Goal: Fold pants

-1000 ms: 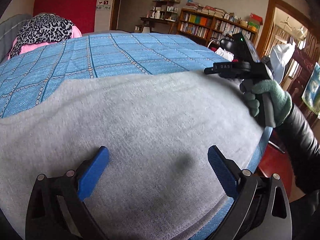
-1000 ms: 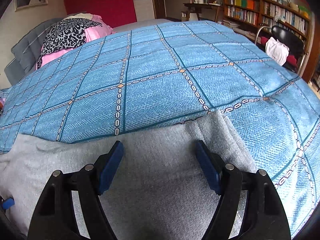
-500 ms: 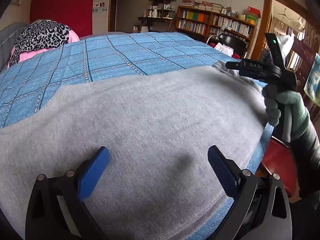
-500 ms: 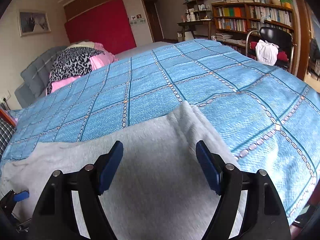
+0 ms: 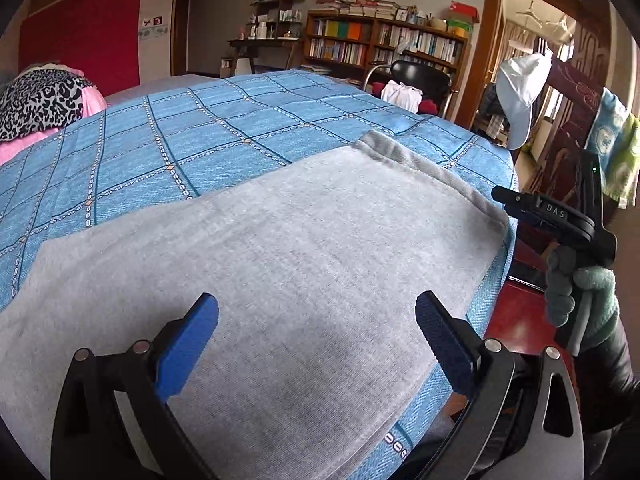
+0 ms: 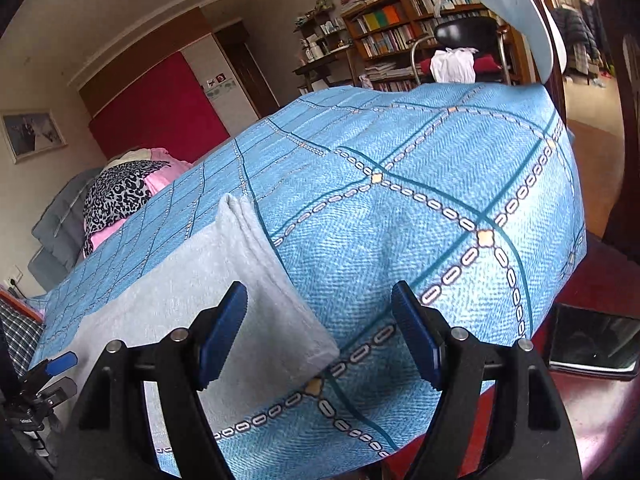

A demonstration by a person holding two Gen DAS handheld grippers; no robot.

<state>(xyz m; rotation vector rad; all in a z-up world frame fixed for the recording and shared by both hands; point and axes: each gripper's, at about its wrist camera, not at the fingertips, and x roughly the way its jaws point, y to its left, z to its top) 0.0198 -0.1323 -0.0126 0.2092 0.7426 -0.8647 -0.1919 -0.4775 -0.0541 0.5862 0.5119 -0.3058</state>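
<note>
Grey pants (image 5: pixel 280 264) lie flat along the near edge of a bed with a blue checked bedspread (image 5: pixel 200 140). Their hemmed end (image 6: pixel 256 264) shows in the right wrist view near the bed's corner. My left gripper (image 5: pixel 316 336) is open and empty, just above the grey cloth. My right gripper (image 6: pixel 320 324) is open and empty, over the hem corner and the bedspread beside it. It also shows in the left wrist view (image 5: pixel 552 216), held off the bed's right side by a gloved hand.
A leopard-print and pink bundle (image 5: pixel 36 104) lies at the bed's far left. A black chair with white cloth (image 5: pixel 412 88) and bookshelves (image 5: pixel 384 44) stand behind. A white cap (image 5: pixel 520 96) hangs at the right. A dark flat box (image 6: pixel 592 340) lies on the red floor.
Both grippers pulled back from the pants. The right gripper swung right, off the bed's edge, and now looks at the hem corner. More bedspread shows in the left view.
</note>
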